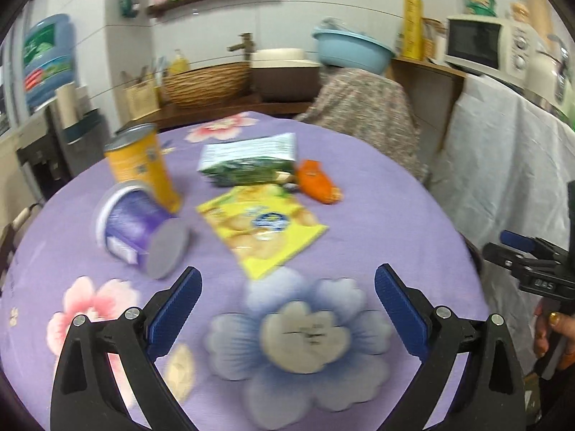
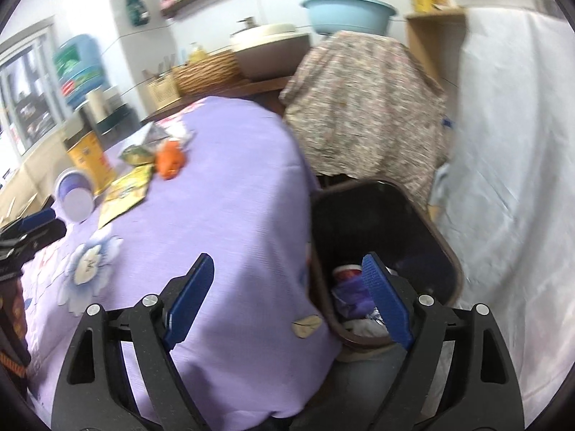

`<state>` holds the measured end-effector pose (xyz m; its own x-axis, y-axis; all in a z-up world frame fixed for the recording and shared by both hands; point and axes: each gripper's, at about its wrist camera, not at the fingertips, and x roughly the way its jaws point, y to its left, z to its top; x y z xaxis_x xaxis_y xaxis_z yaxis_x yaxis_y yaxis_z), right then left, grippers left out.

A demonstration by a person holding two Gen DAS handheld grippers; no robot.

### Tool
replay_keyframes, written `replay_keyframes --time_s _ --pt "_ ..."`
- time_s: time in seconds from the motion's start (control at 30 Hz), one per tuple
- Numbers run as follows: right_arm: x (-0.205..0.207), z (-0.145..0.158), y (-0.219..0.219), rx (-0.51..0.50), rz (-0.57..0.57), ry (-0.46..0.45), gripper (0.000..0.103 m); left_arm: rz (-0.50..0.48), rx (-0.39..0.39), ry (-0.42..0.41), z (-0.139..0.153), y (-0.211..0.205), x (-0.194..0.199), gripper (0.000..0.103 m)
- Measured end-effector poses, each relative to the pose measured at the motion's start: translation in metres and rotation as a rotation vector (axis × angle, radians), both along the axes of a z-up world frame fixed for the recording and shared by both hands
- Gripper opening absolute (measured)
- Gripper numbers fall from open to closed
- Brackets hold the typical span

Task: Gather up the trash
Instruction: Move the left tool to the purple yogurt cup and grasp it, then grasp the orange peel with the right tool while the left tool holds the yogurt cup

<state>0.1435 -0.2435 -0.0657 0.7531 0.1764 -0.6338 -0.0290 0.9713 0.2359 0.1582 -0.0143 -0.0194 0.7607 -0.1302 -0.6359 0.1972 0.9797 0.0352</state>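
Nearest of all is the left claw (image 1: 287, 301), its blue pads spread wide and empty above the printed flower on the purple cloth of the table (image 1: 395, 208); the right claw (image 2: 291, 298) is likewise released, grasping nothing, one finger over the cloth's edge and the other over the dark bin (image 2: 424, 222) that stands just beside the table and already has wrappers at its bottom. The trash left lies in a cluster ahead of the left claw: a tipped purple tub (image 1: 138, 230) leaning at the yellow can (image 1: 143, 165), a flat yellow packet (image 1: 262, 226), a green-and-white bag (image 1: 248, 160) and an orange wrapper (image 1: 318, 181). I'd judge the next pick is the tub or the packet; the tub may roll, so close across its sides; the packet is flat, so pinch an edge. The cloth's near part is bare, giving room to approach; the bin's rim sits tight against the table's drape, so lift clear of it.
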Motion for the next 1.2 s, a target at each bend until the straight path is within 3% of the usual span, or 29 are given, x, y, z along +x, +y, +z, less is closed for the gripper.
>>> replay_keyframes --time_s 0.2,0.4,0.5,0.63,0.8,1.2 --pt "0.004 0.01 0.031 -0.019 0.07 -0.008 0.084 0.095 -0.005 -0.055 0.016 0.065 0.009 0.097" --pt "0.006 0.012 0.047 -0.038 0.096 0.002 0.084 0.043 0.224 -0.057 0.003 0.08 0.036 0.097" --pt "0.006 0.018 0.052 -0.049 0.102 -0.006 0.084 0.035 0.249 -0.03 -0.004 0.086 0.051 0.097" --pt "0.009 0.024 0.057 -0.067 0.111 -0.013 0.084 0.058 0.191 0.035 -0.012 0.099 0.069 0.096" --pt "0.018 0.029 0.068 -0.097 0.136 -0.005 0.084 0.063 0.124 0.036 -0.015 0.105 0.067 0.066" --pt "0.081 0.039 0.109 -0.065 0.233 0.03 0.084 0.073 -0.018 -0.039 -0.011 0.111 0.056 0.062"
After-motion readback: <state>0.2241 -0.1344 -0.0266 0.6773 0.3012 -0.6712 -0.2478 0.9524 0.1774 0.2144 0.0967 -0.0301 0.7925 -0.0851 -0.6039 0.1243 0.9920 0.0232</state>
